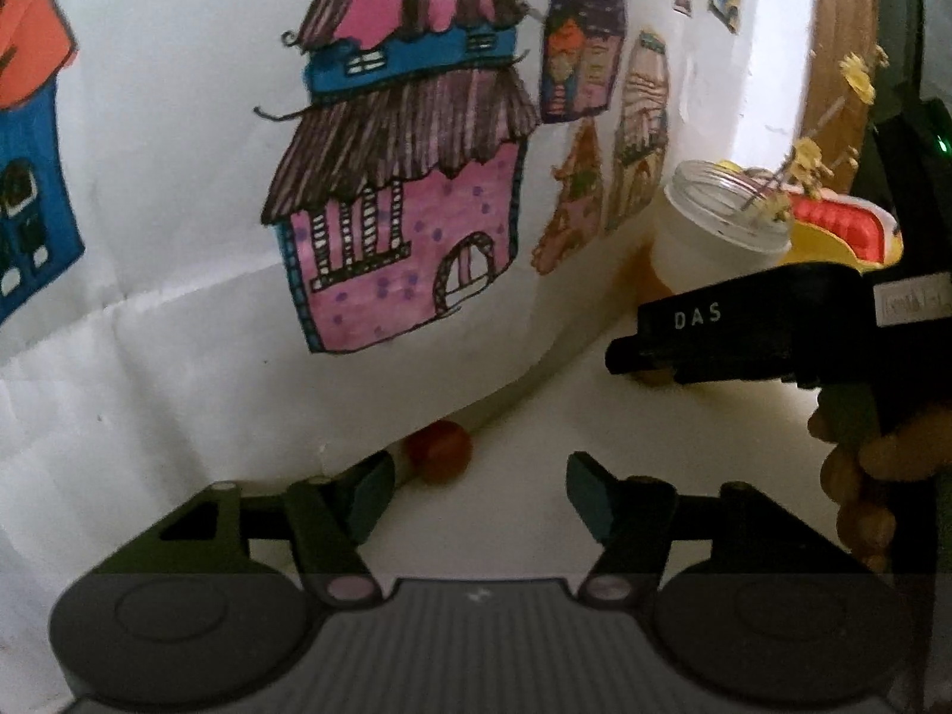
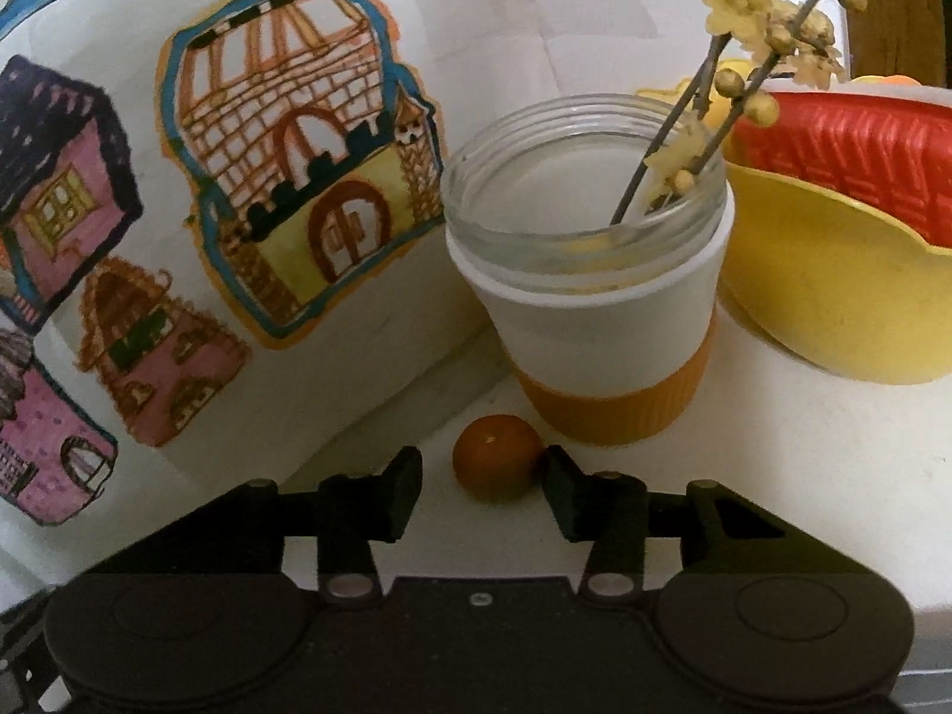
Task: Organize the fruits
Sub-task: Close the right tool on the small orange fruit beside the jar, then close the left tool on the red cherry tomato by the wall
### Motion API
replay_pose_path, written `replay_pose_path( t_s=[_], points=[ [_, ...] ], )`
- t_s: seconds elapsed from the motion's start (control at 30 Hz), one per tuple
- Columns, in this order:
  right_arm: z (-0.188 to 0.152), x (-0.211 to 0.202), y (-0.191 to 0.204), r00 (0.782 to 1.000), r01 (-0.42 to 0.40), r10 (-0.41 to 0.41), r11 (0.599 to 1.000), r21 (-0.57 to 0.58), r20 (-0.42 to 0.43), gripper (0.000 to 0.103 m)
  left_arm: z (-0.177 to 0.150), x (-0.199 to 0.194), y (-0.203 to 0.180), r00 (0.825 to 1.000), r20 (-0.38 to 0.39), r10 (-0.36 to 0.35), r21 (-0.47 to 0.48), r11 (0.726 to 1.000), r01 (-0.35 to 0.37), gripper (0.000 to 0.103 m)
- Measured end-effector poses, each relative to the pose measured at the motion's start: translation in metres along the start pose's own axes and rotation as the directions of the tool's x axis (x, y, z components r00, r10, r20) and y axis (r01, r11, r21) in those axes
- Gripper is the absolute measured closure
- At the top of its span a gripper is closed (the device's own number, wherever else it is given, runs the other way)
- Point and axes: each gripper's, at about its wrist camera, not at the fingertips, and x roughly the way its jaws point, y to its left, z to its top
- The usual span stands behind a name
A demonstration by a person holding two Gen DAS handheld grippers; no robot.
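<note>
Judging from both wrist views, the job was read as barely started: no fruit was seen lifted, and each loose fruit sat on the white tabletop [image 2: 833, 446].

In the right wrist view, a small orange fruit [image 2: 497, 465] was seen on the table, just in front of the white-and-orange cup [image 2: 601, 333] and close to its base. It lay between the fingers of the right gripper [image 2: 483, 497], toward their tips. The right-hand finger appeared to touch it or nearly so; a clear gap was left at the other finger. So the right gripper was taken as partly closed around the fruit, not yet clamped.

In the left wrist view, a small red fruit [image 1: 438, 451] was seen at the foot of the paper sheet with drawn houses [image 1: 357, 178], beyond the fingertips of the left gripper [image 1: 479, 497]. Nothing was held; the jaws stood apart, with the fruit ahead of them and off toward the left finger.

A yellow bowl [image 2: 821, 309] was seen right of the cup, with a red ribbed item [image 2: 851, 149] in it. It was judged the likely destination; that could not be confirmed. Yellow flower sprigs [image 2: 767, 30] stood in the cup.

Left to do, as judged: both grips completed, both fruits carried and placed. Whether other fruit was already sorted could not be told.
</note>
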Motion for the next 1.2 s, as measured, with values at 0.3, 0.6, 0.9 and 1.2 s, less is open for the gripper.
replay_pose_path(
  t_s=[0.3, 0.6, 0.9, 1.2],
  points=[
    [0.000, 0.009, 0.006, 1.000, 0.002, -0.002, 1.000, -0.008, 0.014, 0.069, -0.005, 0.002, 0.014, 1.000, 0.015, -0.006, -0.098, 0.995, 0.008, 0.054],
    [-0.013, -0.004, 0.015, 0.993, -0.107, 0.105, 0.993, -0.039, -0.059, 0.069, -0.010, -0.002, 0.026, 1.000, 0.026, -0.015, -0.169, 0.986, 0.020, 0.063],
    [-0.018, -0.008, 0.020, 0.988, -0.131, 0.127, 0.990, -0.041, -0.090, 0.069, -0.006, 0.000, 0.023, 1.000, 0.013, 0.008, -0.249, 0.968, -0.005, 0.057],
    [-0.029, -0.027, 0.018, 0.986, -0.138, 0.129, 0.988, -0.072, -0.108, 0.069, -0.006, -0.001, 0.030, 0.999, -0.008, 0.044, -0.319, 0.947, -0.045, 0.078]
  ],
)
